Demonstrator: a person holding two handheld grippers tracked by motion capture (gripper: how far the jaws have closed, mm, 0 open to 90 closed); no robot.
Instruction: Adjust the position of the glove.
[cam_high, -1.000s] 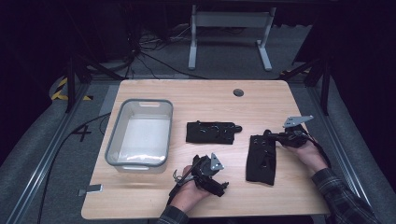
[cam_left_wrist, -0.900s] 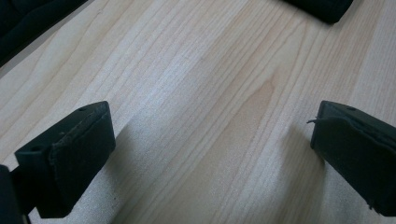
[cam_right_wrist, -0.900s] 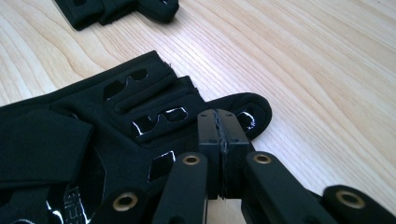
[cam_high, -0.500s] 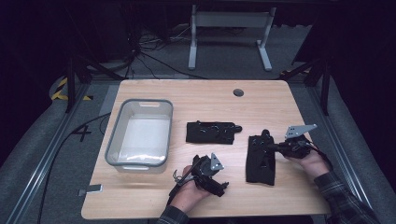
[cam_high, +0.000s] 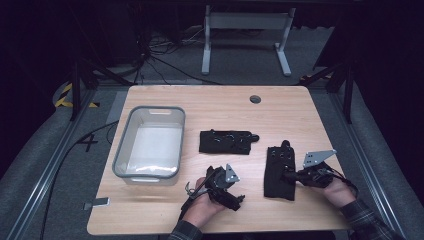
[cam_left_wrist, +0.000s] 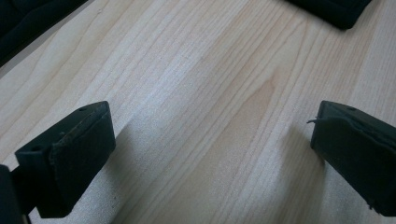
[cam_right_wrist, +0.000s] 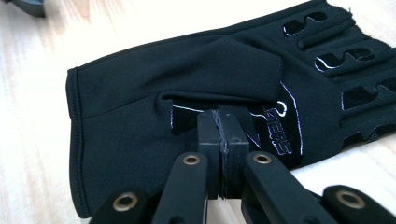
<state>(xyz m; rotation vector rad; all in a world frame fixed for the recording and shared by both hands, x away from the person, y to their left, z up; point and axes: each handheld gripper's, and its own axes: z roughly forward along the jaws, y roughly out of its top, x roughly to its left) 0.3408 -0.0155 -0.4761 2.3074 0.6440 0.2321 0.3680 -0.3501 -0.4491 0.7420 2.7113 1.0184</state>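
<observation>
A wooden table (cam_high: 280, 112) held two black gloves and a clear plastic bin (cam_high: 150, 145) with a grey rim, which stood toward the table's left side. In the right gripper view, the nearer glove (cam_right_wrist: 154, 102) lay flat on the wood, cuff toward the left of that view and fingers toward the upper right, with glossy raised strips along the fingers and thin pale outlines on the back. Some glossy lettering sat on the back of this glove just beyond the jaw tips, but it was too partly hidden to read with any certainty. The right gripper (cam_right_wrist: 222, 128) had its two black jaws pressed fully together, tips resting against the glove's back near its folded flap; no fabric could be seen pinched between them. From the high view, the right gripper (cam_high: 300, 176) lay nearly level, pointing left toward the right edge of that glove (cam_high: 280, 167), held by a hand (cam_high: 339, 192) in a plaid sleeve entering from the lower right. The second glove (cam_high: 226, 142) lay crosswise near the table's middle, apart from both grippers. The left gripper (cam_high: 231, 195) rested low over bare wood near the front edge, gripped by the left hand (cam_high: 205, 207). In the left gripper view its jaws stood wide apart over plain wood grain, with nothing between them.
</observation>
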